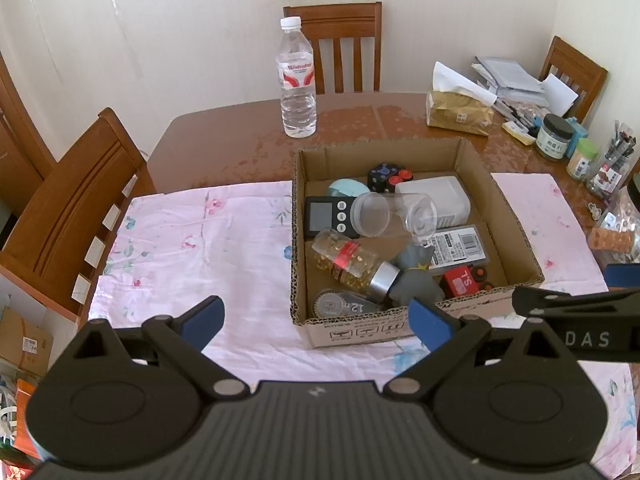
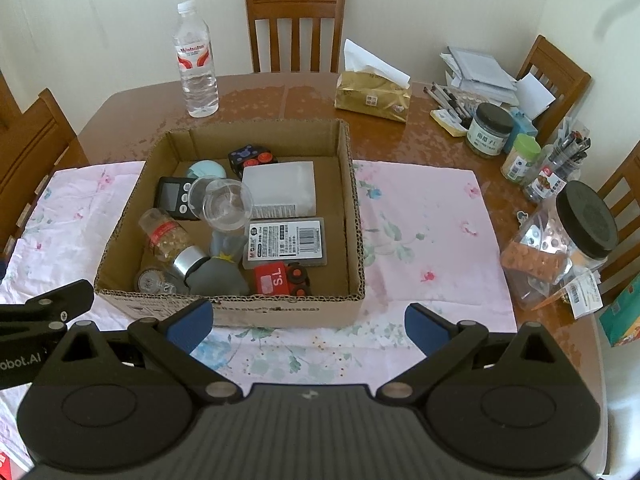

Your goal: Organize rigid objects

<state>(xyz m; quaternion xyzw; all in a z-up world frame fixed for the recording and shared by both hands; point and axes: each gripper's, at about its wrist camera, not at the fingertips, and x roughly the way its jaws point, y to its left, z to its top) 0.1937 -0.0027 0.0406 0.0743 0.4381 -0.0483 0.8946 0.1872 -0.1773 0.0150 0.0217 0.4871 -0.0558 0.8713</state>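
Observation:
A cardboard box (image 1: pixel 516 236) (image 2: pixel 356 216) sits on a pink floral cloth (image 1: pixel 192 240) (image 2: pixel 424 216). In it lie a clear plastic jar (image 1: pixel 392 212) (image 2: pixel 226 202), a bottle of yellow capsules (image 1: pixel 348 260) (image 2: pixel 168 240), a black timer (image 1: pixel 324 216) (image 2: pixel 170 194), a grey plush toy (image 1: pixel 416 276) (image 2: pixel 220 268), a red toy car (image 1: pixel 464 280) (image 2: pixel 280 278), a white box (image 1: pixel 436 196) (image 2: pixel 280 188), a grey card case (image 1: pixel 460 246) (image 2: pixel 286 242) and a dice cube (image 1: pixel 384 176) (image 2: pixel 248 156). My left gripper (image 1: pixel 316 320) is open and empty before the box's front left corner. My right gripper (image 2: pixel 306 326) is open and empty before the box's front wall.
A water bottle (image 1: pixel 298 80) (image 2: pixel 196 64) stands behind the box. A gold tissue pack (image 1: pixel 456 112) (image 2: pixel 374 96), jars, pens and papers (image 2: pixel 492 130) crowd the table's right side. A large clear jar (image 2: pixel 560 244) with a black lid lies at right. Wooden chairs (image 1: pixel 68 216) surround the table.

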